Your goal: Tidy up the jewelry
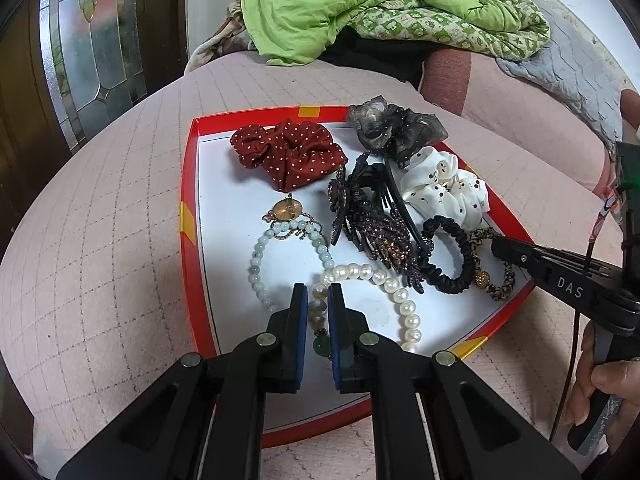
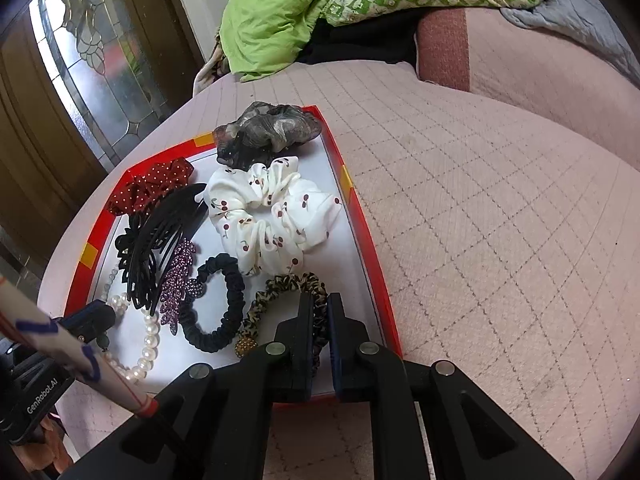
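Observation:
A red-rimmed tray (image 1: 188, 216) with a white floor holds the jewelry. My left gripper (image 1: 318, 294) is shut on a beaded bracelet (image 1: 319, 322) with a green bead, next to a pearl necklace (image 1: 404, 300) and a pale green bead necklace (image 1: 256, 264). My right gripper (image 2: 320, 302) is shut on the leopard-print hair tie (image 2: 276, 292) with a gold ball at the tray's near right corner; it also shows in the left wrist view (image 1: 496, 246). A black scrunchie (image 2: 224, 304) lies beside it.
In the tray (image 2: 360, 216) also lie a red dotted scrunchie (image 1: 288, 152), a grey sheer scrunchie (image 1: 396, 128), a white cherry scrunchie (image 2: 272, 216) and black rhinestone hair clips (image 1: 372, 220). The tray rests on a pink quilted bed. Green bedding (image 1: 360, 8) is piled behind.

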`<action>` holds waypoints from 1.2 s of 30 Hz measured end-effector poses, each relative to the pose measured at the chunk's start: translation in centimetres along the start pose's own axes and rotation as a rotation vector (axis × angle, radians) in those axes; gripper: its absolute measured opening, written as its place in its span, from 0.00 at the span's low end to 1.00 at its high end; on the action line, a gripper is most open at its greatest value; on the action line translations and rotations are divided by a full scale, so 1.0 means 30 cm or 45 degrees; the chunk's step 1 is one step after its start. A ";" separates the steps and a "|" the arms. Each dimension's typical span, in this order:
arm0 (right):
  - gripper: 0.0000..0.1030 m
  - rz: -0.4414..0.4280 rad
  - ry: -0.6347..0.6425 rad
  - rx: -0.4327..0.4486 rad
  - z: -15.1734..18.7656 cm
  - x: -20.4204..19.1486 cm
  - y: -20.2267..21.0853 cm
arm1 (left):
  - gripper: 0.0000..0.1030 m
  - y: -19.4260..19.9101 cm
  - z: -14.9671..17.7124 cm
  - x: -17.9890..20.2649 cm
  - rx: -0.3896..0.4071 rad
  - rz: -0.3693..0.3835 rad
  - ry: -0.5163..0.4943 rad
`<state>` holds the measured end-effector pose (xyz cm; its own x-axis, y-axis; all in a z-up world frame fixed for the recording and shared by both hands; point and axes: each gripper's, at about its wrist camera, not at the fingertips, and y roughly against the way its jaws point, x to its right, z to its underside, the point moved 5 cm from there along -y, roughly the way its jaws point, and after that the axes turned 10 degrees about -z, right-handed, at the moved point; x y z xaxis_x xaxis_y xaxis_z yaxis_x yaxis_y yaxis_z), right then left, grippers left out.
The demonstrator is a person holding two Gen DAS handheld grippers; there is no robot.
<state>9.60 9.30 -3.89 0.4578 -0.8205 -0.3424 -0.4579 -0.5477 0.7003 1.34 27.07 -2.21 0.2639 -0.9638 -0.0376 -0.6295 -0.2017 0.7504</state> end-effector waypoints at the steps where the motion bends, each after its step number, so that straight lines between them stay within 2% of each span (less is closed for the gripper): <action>1: 0.09 -0.001 -0.002 0.002 0.000 -0.002 0.002 | 0.10 0.000 0.000 -0.001 0.000 -0.002 0.002; 3: 0.11 -0.013 -0.012 0.006 -0.002 -0.002 0.013 | 0.16 -0.004 -0.001 -0.001 -0.006 -0.007 0.002; 4: 0.15 -0.019 -0.017 0.013 -0.005 -0.003 0.020 | 0.22 -0.004 -0.001 0.001 -0.009 -0.008 0.003; 5: 0.20 -0.024 -0.018 0.019 -0.006 -0.005 0.028 | 0.24 -0.004 -0.001 0.003 -0.008 -0.008 0.004; 10: 0.21 -0.041 -0.006 0.037 -0.016 -0.023 0.056 | 0.28 -0.006 0.001 0.010 -0.005 -0.018 -0.005; 12: 0.26 -0.045 -0.001 0.045 -0.017 -0.030 0.068 | 0.31 -0.004 0.001 0.015 0.000 -0.023 -0.008; 16: 0.31 -0.047 -0.008 0.059 -0.014 -0.045 0.089 | 0.49 0.008 0.003 0.026 0.018 -0.047 -0.015; 18: 0.37 -0.053 -0.019 0.072 -0.011 -0.055 0.108 | 0.56 0.018 0.003 0.030 0.038 -0.068 -0.024; 20: 0.53 -0.049 -0.024 0.093 -0.005 -0.063 0.132 | 0.68 0.028 0.007 0.032 0.057 -0.097 -0.037; 22: 0.56 -0.030 -0.012 0.117 0.009 -0.081 0.168 | 0.71 0.041 0.012 0.030 0.073 -0.114 -0.036; 25: 0.70 0.019 0.002 0.154 0.032 -0.096 0.219 | 0.75 0.070 0.019 0.023 0.097 -0.136 -0.020; 30: 0.82 0.165 0.060 0.236 0.095 -0.106 0.342 | 0.77 0.225 0.032 0.012 0.251 -0.214 0.012; 32: 0.87 0.207 0.082 0.271 0.130 -0.112 0.390 | 0.95 0.326 0.054 0.003 0.344 -0.271 0.036; 36: 0.89 0.298 0.157 0.350 0.221 -0.153 0.507 | 0.98 0.493 0.118 -0.014 0.474 -0.292 0.074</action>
<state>-4.51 3.65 4.17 0.3969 -0.9120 -0.1034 -0.7406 -0.3848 0.5509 -10.66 23.88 6.57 0.4614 -0.8775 -0.1304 -0.7675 -0.4686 0.4376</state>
